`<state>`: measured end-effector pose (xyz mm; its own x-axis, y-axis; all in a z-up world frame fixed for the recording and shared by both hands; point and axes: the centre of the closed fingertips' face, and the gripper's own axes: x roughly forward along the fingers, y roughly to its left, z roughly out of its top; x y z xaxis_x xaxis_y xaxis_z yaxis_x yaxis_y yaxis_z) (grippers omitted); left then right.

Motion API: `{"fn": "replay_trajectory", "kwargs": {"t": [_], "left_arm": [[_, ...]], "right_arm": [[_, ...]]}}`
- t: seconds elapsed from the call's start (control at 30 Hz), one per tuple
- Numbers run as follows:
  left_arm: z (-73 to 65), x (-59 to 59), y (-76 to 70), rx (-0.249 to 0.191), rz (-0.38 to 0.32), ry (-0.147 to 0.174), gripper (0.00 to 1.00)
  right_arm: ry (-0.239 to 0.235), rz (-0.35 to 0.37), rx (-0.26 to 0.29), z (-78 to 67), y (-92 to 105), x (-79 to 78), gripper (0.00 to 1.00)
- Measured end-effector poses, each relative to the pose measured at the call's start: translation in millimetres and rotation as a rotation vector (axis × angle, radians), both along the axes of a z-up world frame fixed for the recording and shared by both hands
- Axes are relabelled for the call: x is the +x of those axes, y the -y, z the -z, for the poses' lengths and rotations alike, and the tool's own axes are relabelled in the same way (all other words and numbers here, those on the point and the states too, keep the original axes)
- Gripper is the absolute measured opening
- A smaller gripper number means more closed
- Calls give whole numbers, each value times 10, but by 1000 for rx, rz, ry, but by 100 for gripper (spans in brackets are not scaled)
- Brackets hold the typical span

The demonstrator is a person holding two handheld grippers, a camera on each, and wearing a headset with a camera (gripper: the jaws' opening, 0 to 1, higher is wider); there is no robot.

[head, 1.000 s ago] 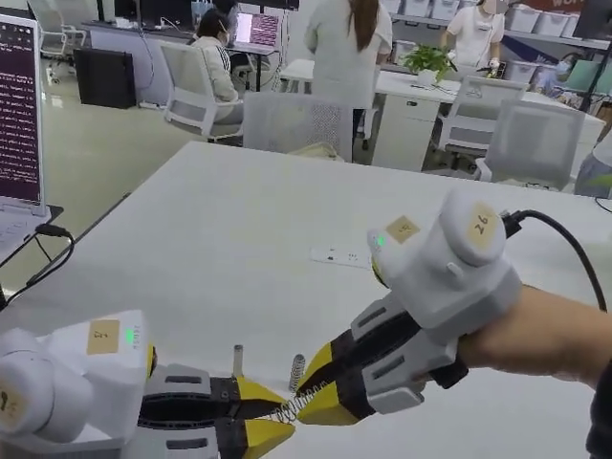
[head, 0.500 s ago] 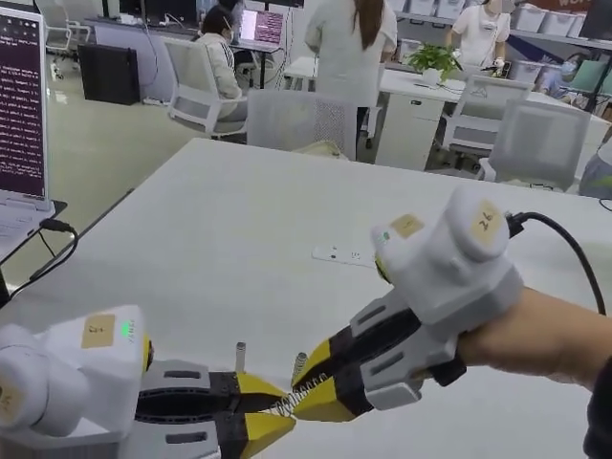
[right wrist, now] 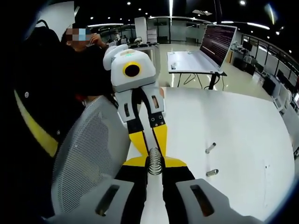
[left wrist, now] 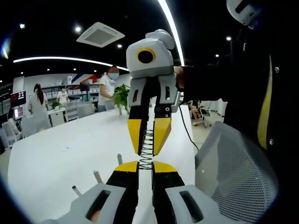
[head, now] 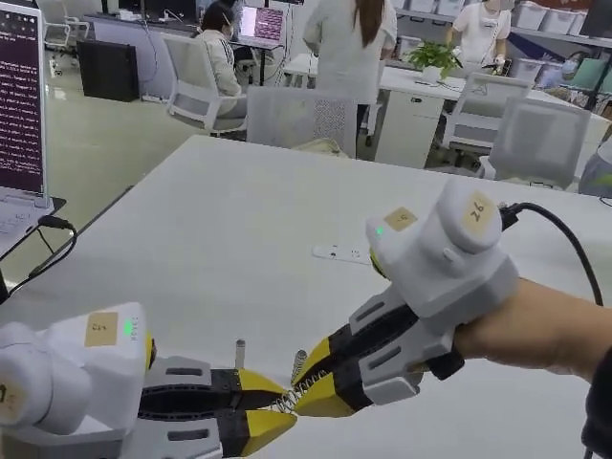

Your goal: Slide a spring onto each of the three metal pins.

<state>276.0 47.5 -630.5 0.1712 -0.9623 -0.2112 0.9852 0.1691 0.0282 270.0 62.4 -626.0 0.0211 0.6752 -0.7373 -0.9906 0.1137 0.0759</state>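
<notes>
Nearest you, your left gripper and right gripper meet tip to tip. Each has its jaws drawn narrow on one end of the same small spring, which hangs between them just above the worktop. The spring looks light and very compliant. It will likely bow sideways under a push and could flick out of a hard pinch, so grip lightly across the coils. One gripper should keep it by the upper end, leaving the lower mouth free to find a pin. Just beyond the jaws a bare pin stands upright. Beside it, a second pin looks ribbed and may already wear a coil. Farther out lies a flat white strip.
</notes>
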Motion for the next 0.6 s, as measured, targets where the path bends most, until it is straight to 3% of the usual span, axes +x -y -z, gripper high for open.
{"fn": "replay_trajectory", "kwargs": {"t": [0.17, 0.33, 0.6], "left_arm": [[13, 10, 11, 8, -4, 15, 2], [20, 19, 24, 12, -6, 22, 2], [9, 29, 28, 4, -8, 24, 2]], "right_arm": [[5, -15, -97, 17, 13, 14, 8], [44, -60, -193, 14, -10, 13, 8], [50, -66, -234, -15, -42, 21, 8]]}}
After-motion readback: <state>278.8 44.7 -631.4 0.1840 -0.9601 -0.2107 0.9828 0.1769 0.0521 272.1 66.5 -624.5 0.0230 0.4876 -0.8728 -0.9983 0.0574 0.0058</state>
